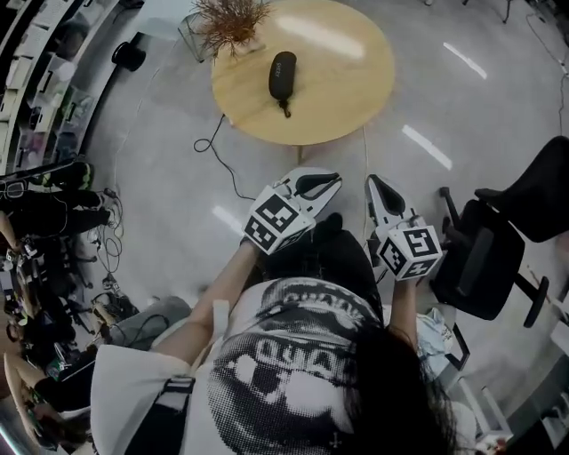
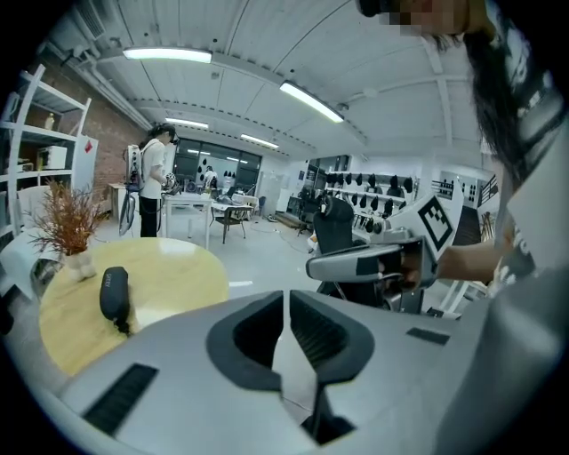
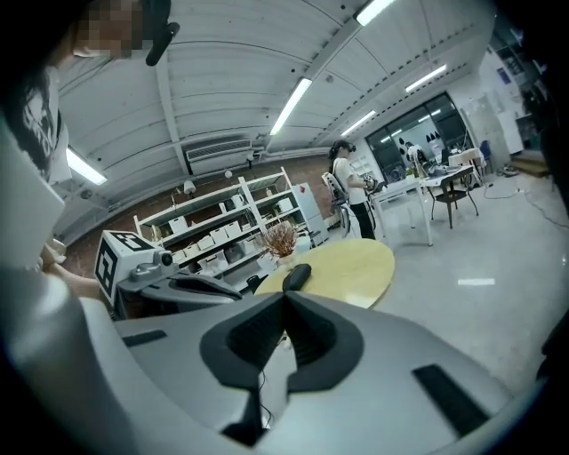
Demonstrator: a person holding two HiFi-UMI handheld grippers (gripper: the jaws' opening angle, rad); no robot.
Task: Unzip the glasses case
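The black glasses case [image 1: 283, 75] lies zipped on the round wooden table [image 1: 347, 80], with its pull strap pointing toward me. It shows too in the left gripper view as the case [image 2: 114, 291] and in the right gripper view as the case [image 3: 296, 276]. Both grippers hang over the floor, short of the table and well apart from the case. My left gripper [image 1: 335, 182] has its jaws together with nothing between them [image 2: 286, 295]. My right gripper [image 1: 372, 181] is likewise shut and empty [image 3: 284, 293].
A dried plant in a pot [image 1: 229, 22] stands at the table's far left edge. A black cable [image 1: 218, 151] trails on the floor below the table. A black office chair [image 1: 493, 249] stands at my right. A person [image 2: 153, 191] stands by distant desks; shelves [image 3: 213, 235] line the wall.
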